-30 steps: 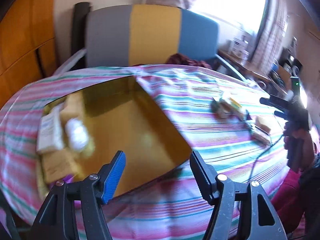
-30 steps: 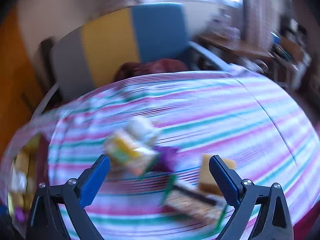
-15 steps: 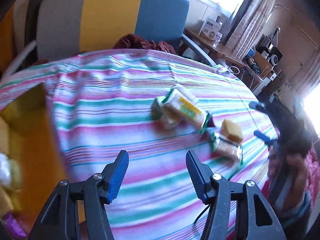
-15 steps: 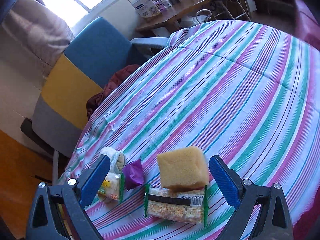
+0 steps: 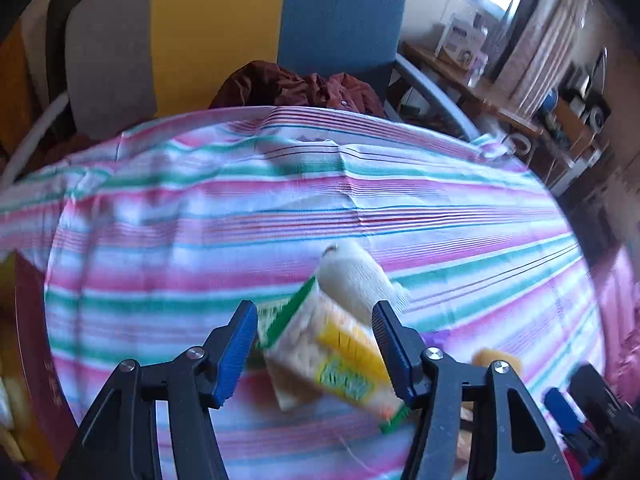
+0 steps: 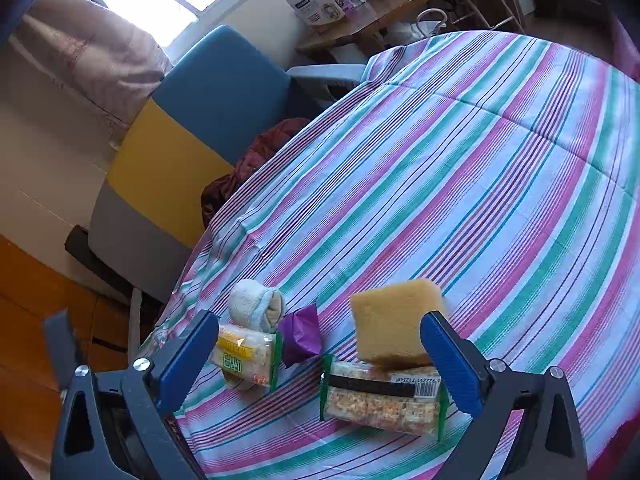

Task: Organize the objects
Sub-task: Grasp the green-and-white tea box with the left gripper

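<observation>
My left tongs (image 5: 314, 342) gape released around the yellow snack pack (image 5: 336, 364) for grabbing; right tongs (image 6: 320, 354) released over the sponge (image 6: 394, 320).

On striped tablecloth (image 6: 460, 184): rolled white sock (image 6: 256, 306) behind yellow-labelled snack packet (image 6: 246, 356), crumpled purple wrapper (image 6: 301, 334) just right, then tan sponge block (image 6: 394, 322) leaning on barcoded cracker packet (image 6: 382, 400).

Black frames, blue-padded fingers (image 5: 236, 350)

A home: striped tablecloth (image 6: 460, 184), armchair (image 6: 192, 136), curtains (image 5: 532, 36).
</observation>
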{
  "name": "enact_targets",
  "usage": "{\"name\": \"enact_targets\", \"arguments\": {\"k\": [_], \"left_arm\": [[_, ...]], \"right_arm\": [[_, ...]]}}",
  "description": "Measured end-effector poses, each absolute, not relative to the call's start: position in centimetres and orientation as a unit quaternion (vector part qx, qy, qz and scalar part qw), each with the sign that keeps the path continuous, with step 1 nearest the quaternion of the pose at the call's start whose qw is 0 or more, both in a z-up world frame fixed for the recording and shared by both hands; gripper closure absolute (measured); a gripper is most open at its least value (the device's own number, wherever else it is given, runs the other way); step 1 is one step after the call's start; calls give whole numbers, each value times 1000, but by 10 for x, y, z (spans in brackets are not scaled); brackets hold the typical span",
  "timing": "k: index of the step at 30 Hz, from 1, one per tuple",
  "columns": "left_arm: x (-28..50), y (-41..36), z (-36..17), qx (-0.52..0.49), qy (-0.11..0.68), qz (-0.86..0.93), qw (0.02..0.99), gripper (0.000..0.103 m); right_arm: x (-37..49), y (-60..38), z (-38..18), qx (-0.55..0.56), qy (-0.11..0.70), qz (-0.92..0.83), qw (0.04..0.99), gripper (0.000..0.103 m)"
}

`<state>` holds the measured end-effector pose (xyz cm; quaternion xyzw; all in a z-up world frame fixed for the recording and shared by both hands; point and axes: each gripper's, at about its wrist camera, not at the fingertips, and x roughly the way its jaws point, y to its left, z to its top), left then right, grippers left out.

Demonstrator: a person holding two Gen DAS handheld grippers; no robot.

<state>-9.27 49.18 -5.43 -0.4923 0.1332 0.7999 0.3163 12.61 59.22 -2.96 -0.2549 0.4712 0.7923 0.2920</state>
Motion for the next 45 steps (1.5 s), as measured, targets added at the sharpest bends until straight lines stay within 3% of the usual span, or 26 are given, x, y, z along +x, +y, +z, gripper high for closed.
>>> {"name": "enact_targets", "arguments": {"k": [9,24,31,40,45], "left_arm": [[-59,469,-74,-438,242,800,332,45],[-27,342,-81,-505,160,760,376,45],[-16,308,-55,-484,138,770,392,45],[-28,313,-39,-461,179,773,397,45],[-45,323,-50,-551,82,722,410,45]], "right_arm": [[125,598,-38,-261,494,783,275,1],[116,592,-43,-295,469,783,283,0],[112,589,-42,-307,460,787,274,0],[105,582,-41,-320,450,794,255,0],[105,582,-40,-318,454,792,256,0]]}}
